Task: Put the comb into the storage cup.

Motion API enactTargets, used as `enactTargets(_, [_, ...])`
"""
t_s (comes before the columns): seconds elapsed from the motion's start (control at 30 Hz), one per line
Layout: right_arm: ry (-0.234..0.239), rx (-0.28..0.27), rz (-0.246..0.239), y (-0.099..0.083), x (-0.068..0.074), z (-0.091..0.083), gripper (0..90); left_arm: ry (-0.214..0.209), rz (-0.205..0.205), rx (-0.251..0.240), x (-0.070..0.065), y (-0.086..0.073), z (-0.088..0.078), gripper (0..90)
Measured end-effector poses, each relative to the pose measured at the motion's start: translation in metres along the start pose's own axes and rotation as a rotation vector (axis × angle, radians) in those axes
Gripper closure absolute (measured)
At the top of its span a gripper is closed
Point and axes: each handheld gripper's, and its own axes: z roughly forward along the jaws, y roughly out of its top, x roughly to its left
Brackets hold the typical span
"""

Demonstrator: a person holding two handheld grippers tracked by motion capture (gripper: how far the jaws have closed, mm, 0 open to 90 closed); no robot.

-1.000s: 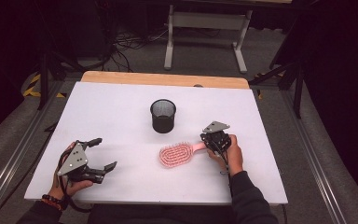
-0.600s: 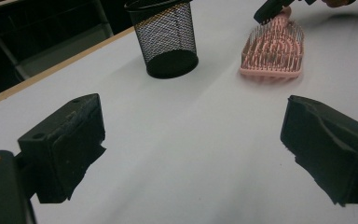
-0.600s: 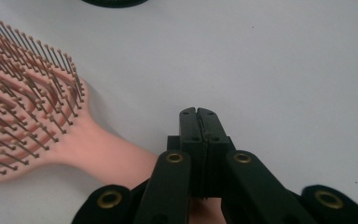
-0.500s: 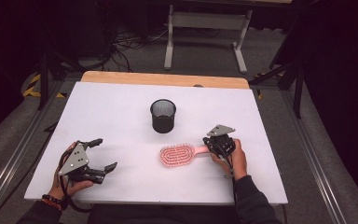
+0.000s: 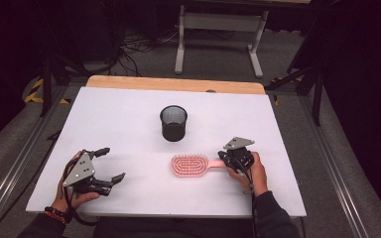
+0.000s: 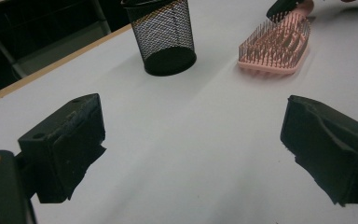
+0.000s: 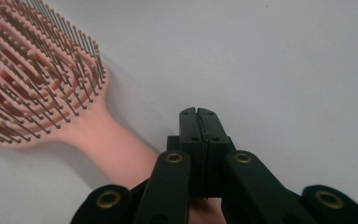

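I am pinching the pink hairbrush (image 5: 191,165) handle with my right gripper (image 5: 224,162) at centre right, its long axis lying level, left gripper (image 5: 110,164) spread idle.

Hairbrush (image 5: 191,165): pink plastic, smooth and slightly glossy, with thin metal-looking bristles. Cup (image 5: 173,123): black wire mesh, matt. Tabletop (image 5: 129,109): smooth matt white sheet, with a wooden strip at the far edge. Left tool (image 5: 110,164): matt black, scuffed pads.
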Motion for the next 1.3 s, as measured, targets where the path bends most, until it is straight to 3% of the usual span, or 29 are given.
enactTargets(0.2, [0.009,0.021,-0.026,-0.005,0.004,-0.001,89.2,-0.001,0.004,0.003,0.0,0.0,0.0,7.3])
enactTargets(1.3, [0.079,0.033,-0.043,-0.015,0.013,-0.016,88.6,-0.028,0.015,0.023,-0.002,0.001,0.002,7.4])
